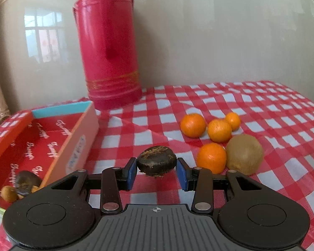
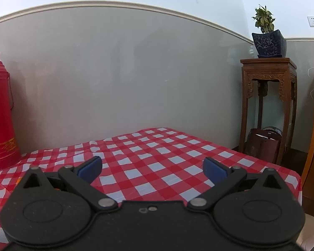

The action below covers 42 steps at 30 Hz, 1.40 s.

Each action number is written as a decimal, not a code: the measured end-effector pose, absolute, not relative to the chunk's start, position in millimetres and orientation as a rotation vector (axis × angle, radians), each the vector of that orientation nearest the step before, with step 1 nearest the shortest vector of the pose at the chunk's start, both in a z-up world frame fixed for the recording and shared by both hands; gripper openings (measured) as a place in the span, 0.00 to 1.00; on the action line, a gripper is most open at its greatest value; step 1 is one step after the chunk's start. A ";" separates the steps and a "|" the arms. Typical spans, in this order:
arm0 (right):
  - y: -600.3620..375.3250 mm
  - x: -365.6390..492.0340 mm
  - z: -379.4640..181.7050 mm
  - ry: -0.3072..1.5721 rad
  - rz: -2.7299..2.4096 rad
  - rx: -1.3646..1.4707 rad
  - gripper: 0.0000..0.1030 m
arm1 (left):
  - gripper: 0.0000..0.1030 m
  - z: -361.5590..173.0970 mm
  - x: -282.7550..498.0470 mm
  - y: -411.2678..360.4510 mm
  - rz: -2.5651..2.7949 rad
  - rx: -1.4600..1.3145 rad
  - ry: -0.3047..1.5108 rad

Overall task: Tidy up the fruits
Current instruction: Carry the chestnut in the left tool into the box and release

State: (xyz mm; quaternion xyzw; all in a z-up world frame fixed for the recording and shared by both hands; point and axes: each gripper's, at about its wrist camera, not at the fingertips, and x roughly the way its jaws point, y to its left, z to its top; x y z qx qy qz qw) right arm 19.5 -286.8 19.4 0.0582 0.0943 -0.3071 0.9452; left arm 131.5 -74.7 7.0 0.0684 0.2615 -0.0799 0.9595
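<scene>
In the left wrist view my left gripper [image 1: 157, 170] is shut on a dark brown chestnut-like fruit [image 1: 156, 160] and holds it just above the checked cloth. To its left lies an open red box [image 1: 52, 146] with a dark fruit [image 1: 27, 183] and a small tan one [image 1: 8, 192] in its near corner. To the right sit several oranges [image 1: 212, 156] and a kiwi [image 1: 245, 153]. In the right wrist view my right gripper [image 2: 152, 167] is open and empty over the bare cloth.
A tall red thermos [image 1: 108, 41] stands behind the box against the wall; it also shows in the right wrist view [image 2: 0, 113]. The table's right edge [image 2: 299, 186] drops off near a wooden plant stand [image 2: 268, 104] with a potted plant [image 2: 268, 39].
</scene>
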 end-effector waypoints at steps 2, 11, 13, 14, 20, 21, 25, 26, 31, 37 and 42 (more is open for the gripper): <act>-283.3 21.4 18.2 0.199 -0.621 0.109 0.94 | 0.40 12.3 128.3 -68.4 -0.143 0.133 0.509; -263.5 28.5 16.1 0.202 -0.594 0.072 0.94 | 0.40 31.6 117.3 -15.3 0.021 0.074 0.432; -259.4 30.4 15.4 0.206 -0.586 0.067 0.94 | 0.40 32.5 118.0 1.6 0.083 0.056 0.426; -257.0 31.6 15.1 0.209 -0.581 0.063 0.94 | 0.40 32.3 118.4 10.0 0.112 0.050 0.427; -243.8 37.3 13.6 0.215 -0.557 0.039 0.94 | 0.40 23.0 128.2 55.4 0.270 0.007 0.469; -242.3 38.0 13.6 0.215 -0.553 0.037 0.94 | 0.40 21.7 130.1 63.0 0.293 -0.011 0.478; -237.5 40.6 12.9 0.220 -0.543 0.033 0.94 | 0.40 15.5 138.0 87.3 0.382 -0.053 0.513; -236.8 41.2 12.3 0.222 -0.541 0.034 0.94 | 0.40 13.2 139.2 90.7 0.397 -0.059 0.524; -232.6 44.8 10.7 0.231 -0.525 0.032 0.94 | 0.41 9.9 144.4 93.0 0.442 -0.008 0.538; -229.3 48.0 9.9 0.234 -0.512 0.033 0.94 | 0.75 14.2 139.4 89.9 0.435 -0.005 0.507; -230.5 50.0 10.1 0.241 -0.497 0.051 0.94 | 0.84 19.8 127.3 85.2 0.428 -0.003 0.474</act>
